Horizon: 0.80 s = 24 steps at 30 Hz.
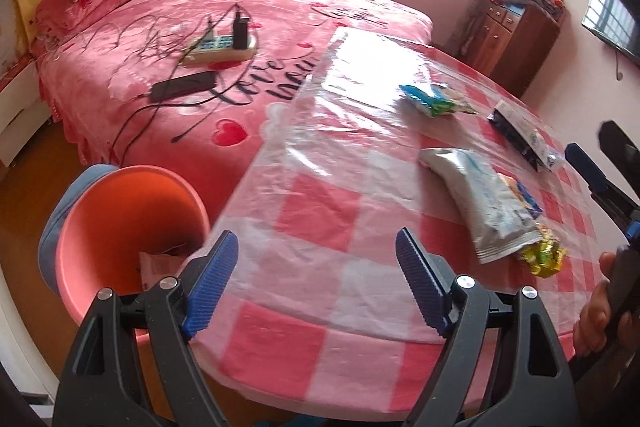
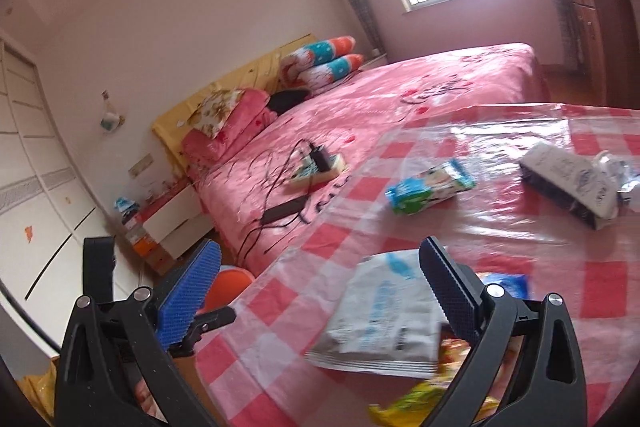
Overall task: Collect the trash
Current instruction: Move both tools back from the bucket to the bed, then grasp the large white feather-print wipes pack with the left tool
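Both grippers stand wide open and empty: the left gripper (image 1: 318,281) over the checked table's (image 1: 304,343) near edge, the right gripper (image 2: 320,293) above a silver wrapper (image 2: 382,319). An orange bin (image 1: 120,211) sits beside the table; beyond lie a green packet (image 1: 434,101) and a dark box (image 1: 522,139).

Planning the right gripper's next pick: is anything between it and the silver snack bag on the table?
Nothing visible does. The right gripper is open, with the silver snack bag lying flat just ahead; only a yellow wrapper is tucked under the bag's near edge.
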Motion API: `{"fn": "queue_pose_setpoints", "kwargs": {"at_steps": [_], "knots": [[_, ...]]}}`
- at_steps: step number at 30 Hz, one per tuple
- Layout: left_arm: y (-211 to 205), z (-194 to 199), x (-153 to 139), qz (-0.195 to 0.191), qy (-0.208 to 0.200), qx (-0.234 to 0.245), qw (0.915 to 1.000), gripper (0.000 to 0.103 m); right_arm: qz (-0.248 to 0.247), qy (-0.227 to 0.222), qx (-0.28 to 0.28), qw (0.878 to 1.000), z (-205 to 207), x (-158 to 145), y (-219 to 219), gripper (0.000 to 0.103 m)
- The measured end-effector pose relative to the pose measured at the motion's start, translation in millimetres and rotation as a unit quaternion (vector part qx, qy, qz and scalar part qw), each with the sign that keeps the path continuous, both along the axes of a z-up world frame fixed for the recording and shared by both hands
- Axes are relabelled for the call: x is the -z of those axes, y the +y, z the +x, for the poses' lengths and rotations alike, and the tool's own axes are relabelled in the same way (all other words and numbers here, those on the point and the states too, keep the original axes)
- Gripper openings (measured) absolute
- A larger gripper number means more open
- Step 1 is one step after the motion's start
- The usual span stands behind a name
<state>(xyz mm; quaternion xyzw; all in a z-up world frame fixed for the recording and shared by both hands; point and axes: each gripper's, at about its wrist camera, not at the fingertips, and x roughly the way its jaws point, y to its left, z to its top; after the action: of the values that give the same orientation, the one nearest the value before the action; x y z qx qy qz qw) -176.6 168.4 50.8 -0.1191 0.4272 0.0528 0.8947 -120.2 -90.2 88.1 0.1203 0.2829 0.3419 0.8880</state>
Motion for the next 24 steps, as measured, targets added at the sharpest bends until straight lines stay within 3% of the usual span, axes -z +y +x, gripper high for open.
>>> {"fn": "queue_pose_setpoints", "kwargs": {"at_steps": [5, 14, 19, 24], "knots": [[-24.3, 7.3, -10.4, -0.009, -0.009, 0.027, 0.9996, 0.082, -0.008, -0.01, 0.049, 0.999, 13.7, -0.7, -36.9, 0.098], [-74.8, 28.7, -22.7, -0.053, -0.004, 0.084, 0.995, 0.082, 0.032, 0.062, 0.1, 0.993, 45.3, 13.7, -99.2, 0.098], [-99.9, 49.1, -20.0, -0.075, 0.02, 0.101, 0.9918, 0.082, 0.048, 0.116, 0.091, 0.988, 58.6, 29.5, -112.6, 0.098], [-119.6, 71.9, -5.1, -0.077, 0.055, 0.105, 0.99, 0.082, 0.034, 0.128, 0.082, 0.988, 61.2, 35.4, -112.4, 0.098]]}}
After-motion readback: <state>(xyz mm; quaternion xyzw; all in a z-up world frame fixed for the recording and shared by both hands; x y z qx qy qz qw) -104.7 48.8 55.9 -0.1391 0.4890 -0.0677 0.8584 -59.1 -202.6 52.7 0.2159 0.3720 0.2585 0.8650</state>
